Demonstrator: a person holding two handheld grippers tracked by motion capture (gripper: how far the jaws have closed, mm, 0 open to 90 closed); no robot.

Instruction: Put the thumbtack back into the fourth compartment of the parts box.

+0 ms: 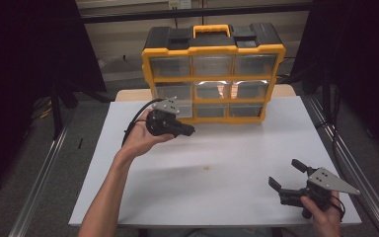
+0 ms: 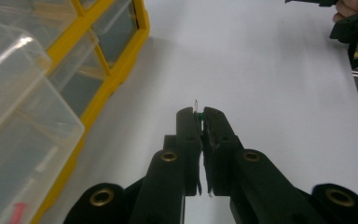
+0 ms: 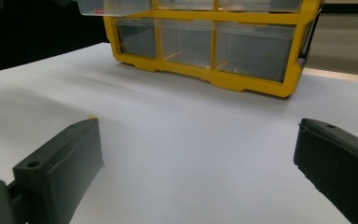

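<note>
My left gripper point(image 1: 190, 131) hovers above the white table, just in front of the organizer's left column of drawers. Its jaws point(image 2: 200, 114) are shut on a small green pushpin point(image 2: 197, 113) whose thin metal point sticks out past the tips. A clear drawer point(image 2: 23, 121) stands pulled out of the yellow and black organizer point(image 1: 212, 74), with a small red item point(image 2: 18, 207) inside. My right gripper point(image 1: 284, 172) is held near the table's front right corner, open with nothing between its fingers point(image 3: 198, 140).
A tiny yellow piece point(image 1: 206, 168) lies on the white table top point(image 1: 227, 148), also near my right gripper's left jaw as a yellow speck point(image 3: 92, 117). The organizer point(image 3: 223, 46) stands at the table's back edge. Dark frames and rails flank the table.
</note>
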